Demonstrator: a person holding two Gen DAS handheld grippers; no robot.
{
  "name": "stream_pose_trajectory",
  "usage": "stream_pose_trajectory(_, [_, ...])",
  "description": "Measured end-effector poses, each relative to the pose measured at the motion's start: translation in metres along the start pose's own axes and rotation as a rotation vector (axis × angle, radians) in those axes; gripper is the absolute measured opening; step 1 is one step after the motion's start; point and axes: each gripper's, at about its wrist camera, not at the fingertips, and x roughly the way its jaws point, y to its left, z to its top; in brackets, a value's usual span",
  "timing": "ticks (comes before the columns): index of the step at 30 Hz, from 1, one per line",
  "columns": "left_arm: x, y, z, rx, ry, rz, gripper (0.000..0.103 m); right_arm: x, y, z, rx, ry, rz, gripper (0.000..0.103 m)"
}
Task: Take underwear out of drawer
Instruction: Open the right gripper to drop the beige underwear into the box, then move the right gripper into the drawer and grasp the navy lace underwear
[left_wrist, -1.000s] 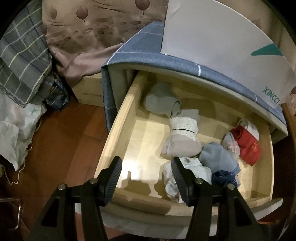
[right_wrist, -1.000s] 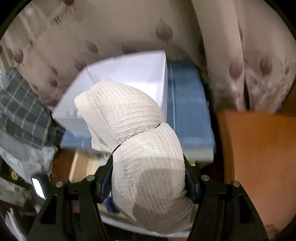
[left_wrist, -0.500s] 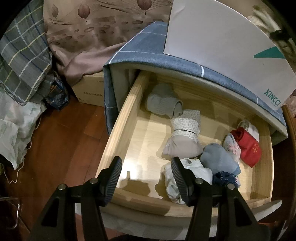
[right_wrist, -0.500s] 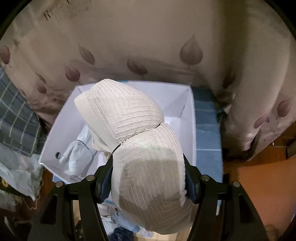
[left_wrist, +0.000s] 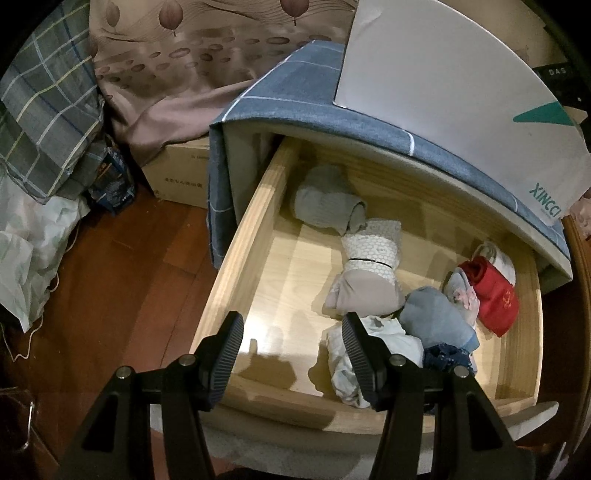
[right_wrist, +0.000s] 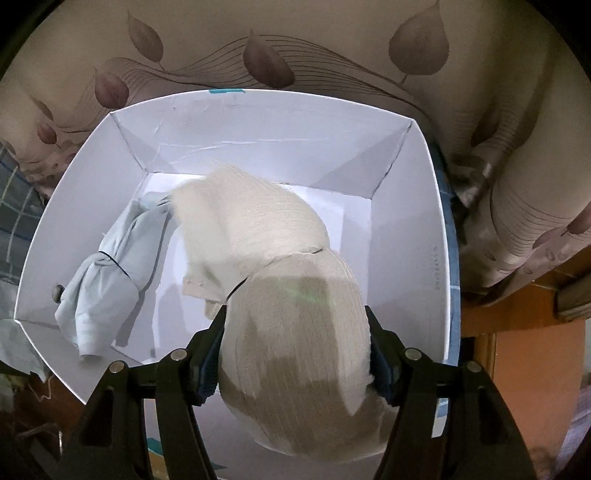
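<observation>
Right gripper (right_wrist: 295, 350), jaws just easing apart, holds cream underwear (right_wrist: 280, 295) over white box (right_wrist: 413, 206).

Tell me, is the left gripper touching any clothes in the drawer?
Cannot tell. In the left wrist view, one finger of the left gripper overlaps the white garment; contact isn't clear.

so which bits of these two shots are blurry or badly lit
Right wrist view: the cream bra between the right gripper jaws is motion-smeared, with a faint green glint; the white box is bright. Left wrist view: sharp, a bright patch on the drawer floor, dark corners, edges bent by the fisheye.
</observation>
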Motion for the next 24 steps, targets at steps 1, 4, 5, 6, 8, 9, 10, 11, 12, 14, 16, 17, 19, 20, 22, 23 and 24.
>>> stream_pose_trajectory(1, [0.0, 0.0, 0.0, 0.001, 0.001, 0.0, 0.057, 0.0, 0.001, 0.001, 0.003, -0.002, 0.001, 0.064])
stream_pose_trajectory(4, [0.0, 0.0, 0.0, 0.001, -0.002, -0.001, 0.057, -0.001, -0.001, -0.001, 0.01, -0.003, -0.008, 0.064])
stream_pose_trajectory(5, [0.001, 0.0, 0.0, 0.0, 0.0, 0.0, 0.057, -0.002, -0.001, 0.0, 0.011, -0.001, -0.007, 0.064])
stream_pose_trajectory(6, [0.001, 0.001, 0.0, 0.0, 0.001, 0.003, 0.057, -0.005, -0.002, -0.002, 0.015, -0.003, -0.004, 0.064])
stream_pose_trajectory(8, [0.001, 0.001, 0.0, 0.0, 0.002, 0.003, 0.057, -0.012, -0.006, -0.004, 0.022, -0.013, 0.01, 0.064])
stream_pose_trajectory(9, [0.001, 0.001, 0.0, -0.001, 0.003, 0.003, 0.057, -0.018, -0.007, -0.008, 0.022, -0.02, 0.023, 0.064])
stream_pose_trajectory(10, [0.002, 0.0, 0.0, -0.001, 0.006, 0.004, 0.057, -0.024, -0.007, -0.012, 0.022, -0.026, 0.031, 0.064])
stream_pose_trajectory(11, [0.003, 0.0, 0.0, 0.0, 0.01, 0.006, 0.057, -0.031, -0.008, -0.016, 0.019, -0.034, 0.039, 0.064])
stream_pose_trajectory(12, [0.003, 0.0, 0.0, -0.001, 0.013, 0.008, 0.057, -0.039, -0.009, -0.021, 0.014, -0.039, 0.047, 0.064])
stream_pose_trajectory(14, [0.004, 0.0, 0.0, 0.0, 0.019, 0.009, 0.057, -0.055, -0.009, -0.035, -0.001, -0.048, 0.072, 0.064])
stream_pose_trajectory(16, [0.005, 0.001, 0.0, -0.002, 0.023, 0.01, 0.057, -0.068, -0.007, -0.049, -0.019, -0.05, 0.086, 0.064])
stream_pose_trajectory(17, [0.005, 0.001, 0.0, -0.005, 0.024, 0.007, 0.057, -0.076, -0.006, -0.059, -0.03, -0.051, 0.098, 0.064])
stream_pose_trajectory(19, [0.005, 0.002, 0.0, -0.006, 0.031, 0.008, 0.057, -0.085, -0.004, -0.078, -0.051, -0.038, 0.118, 0.064])
stream_pose_trajectory(20, [0.007, 0.002, 0.0, -0.004, 0.04, 0.008, 0.057, -0.086, -0.002, -0.085, -0.056, -0.028, 0.121, 0.064])
stream_pose_trajectory(22, [0.009, 0.002, 0.0, -0.004, 0.058, 0.001, 0.057, -0.084, 0.001, -0.106, -0.065, 0.016, 0.143, 0.064])
stream_pose_trajectory(23, [0.01, 0.002, 0.0, -0.005, 0.063, -0.001, 0.057, -0.081, 0.004, -0.113, -0.069, 0.035, 0.155, 0.064])
stream_pose_trajectory(24, [0.01, 0.003, 0.0, -0.006, 0.065, -0.003, 0.057, -0.075, 0.008, -0.123, -0.075, 0.062, 0.163, 0.064])
